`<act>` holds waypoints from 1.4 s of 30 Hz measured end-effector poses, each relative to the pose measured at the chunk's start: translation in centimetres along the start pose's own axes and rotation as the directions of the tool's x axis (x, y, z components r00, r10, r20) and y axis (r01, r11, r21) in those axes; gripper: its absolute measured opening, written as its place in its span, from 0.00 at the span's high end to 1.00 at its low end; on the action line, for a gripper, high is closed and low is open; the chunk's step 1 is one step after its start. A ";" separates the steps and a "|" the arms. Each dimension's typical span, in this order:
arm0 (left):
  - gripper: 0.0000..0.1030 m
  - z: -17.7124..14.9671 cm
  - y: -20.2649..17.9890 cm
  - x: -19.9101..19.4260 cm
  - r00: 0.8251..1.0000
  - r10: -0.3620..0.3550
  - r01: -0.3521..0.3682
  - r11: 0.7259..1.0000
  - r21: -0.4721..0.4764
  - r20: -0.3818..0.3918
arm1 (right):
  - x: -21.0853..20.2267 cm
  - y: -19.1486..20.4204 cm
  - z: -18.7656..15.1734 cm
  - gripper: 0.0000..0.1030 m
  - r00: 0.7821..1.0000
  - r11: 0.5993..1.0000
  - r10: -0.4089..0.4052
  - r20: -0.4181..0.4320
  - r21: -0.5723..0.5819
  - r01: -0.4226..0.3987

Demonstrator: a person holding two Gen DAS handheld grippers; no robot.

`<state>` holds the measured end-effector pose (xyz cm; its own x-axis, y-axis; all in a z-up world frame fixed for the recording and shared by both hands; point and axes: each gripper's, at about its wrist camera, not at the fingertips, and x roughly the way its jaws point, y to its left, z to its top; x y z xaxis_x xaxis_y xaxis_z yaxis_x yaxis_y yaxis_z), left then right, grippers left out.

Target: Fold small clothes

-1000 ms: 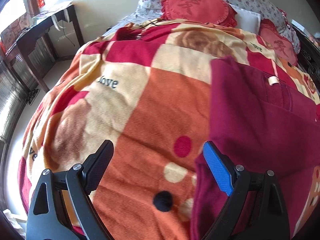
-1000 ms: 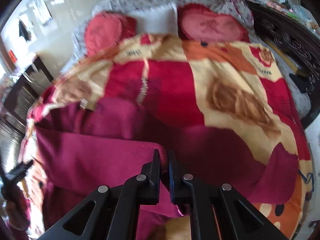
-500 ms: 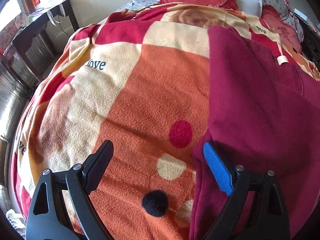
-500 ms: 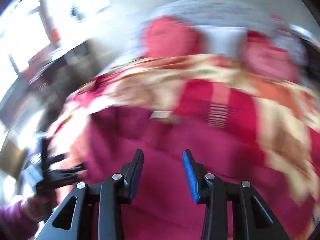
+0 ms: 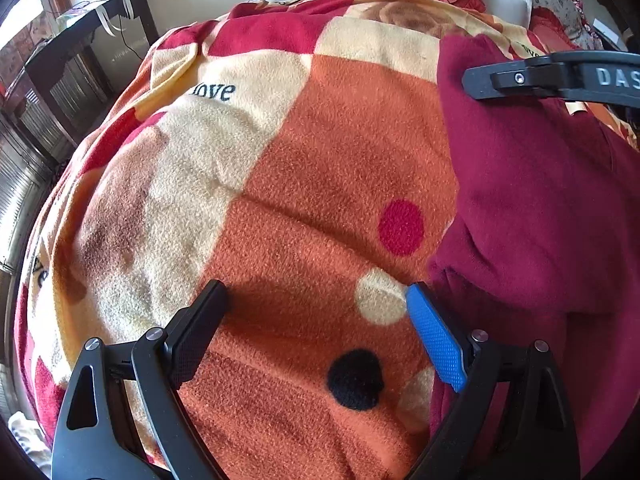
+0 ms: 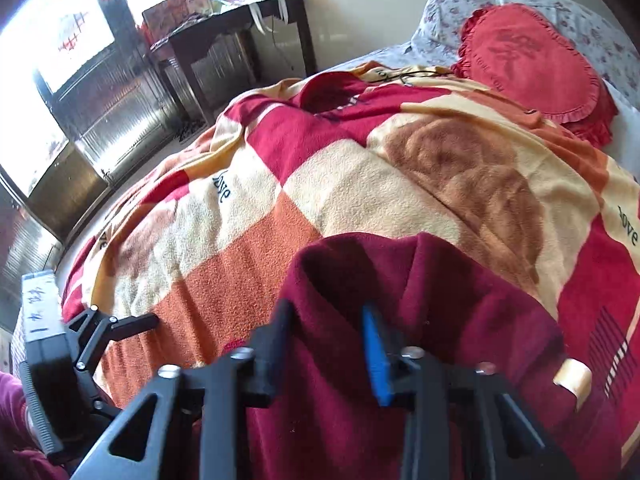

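Note:
A dark red fleece garment (image 5: 536, 208) lies on the patterned blanket (image 5: 280, 184) of a bed, at the right of the left wrist view. My left gripper (image 5: 316, 300) is open and empty, low over the blanket, its blue pad just beside the garment's near left edge. My right gripper (image 6: 326, 320) is open, its fingers set around a raised fold of the garment (image 6: 400, 280) at its far left corner. One right finger (image 5: 552, 76) also shows in the left wrist view over the garment's far edge. A cream label (image 6: 572, 376) sticks out of the garment.
Red heart-shaped cushions (image 6: 532, 56) and floral pillows (image 6: 448, 12) lie at the head of the bed. A dark wooden desk (image 6: 240, 32) stands beside the bed by a bright window. The left gripper's body (image 6: 80, 360) shows at the lower left of the right wrist view.
My right gripper has opened and swung left to the garment's far left corner. My left gripper has dropped lower and closer to the garment's near edge.

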<state>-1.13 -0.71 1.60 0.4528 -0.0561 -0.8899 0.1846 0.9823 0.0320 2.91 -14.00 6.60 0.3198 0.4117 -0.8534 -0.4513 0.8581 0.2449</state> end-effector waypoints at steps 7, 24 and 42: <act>0.11 0.4 2.9 -1.6 1.000 0.005 -0.004 0.999 -0.046 0.028 | 1.9 1.3 2.8 0.96 0.998 0.999 0.042 0.041 0.024 -0.043; 0.11 2.1 1.6 -3.4 0.995 -0.050 0.055 0.997 -0.053 0.085 | 1.2 1.4 1.2 0.65 0.994 0.991 -0.026 0.105 0.130 0.012; 0.11 3.3 -6.6 -0.8 0.997 -0.045 0.036 0.991 0.132 0.060 | -13.7 -10.8 -22.8 0.65 0.885 0.790 -0.464 -0.035 0.434 0.432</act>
<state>0.18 -7.77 3.59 0.4960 -0.1105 -0.8613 0.3142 0.9475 0.0594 -15.64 -35.90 5.19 0.4637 -0.0449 -0.8849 0.1433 0.9894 0.0249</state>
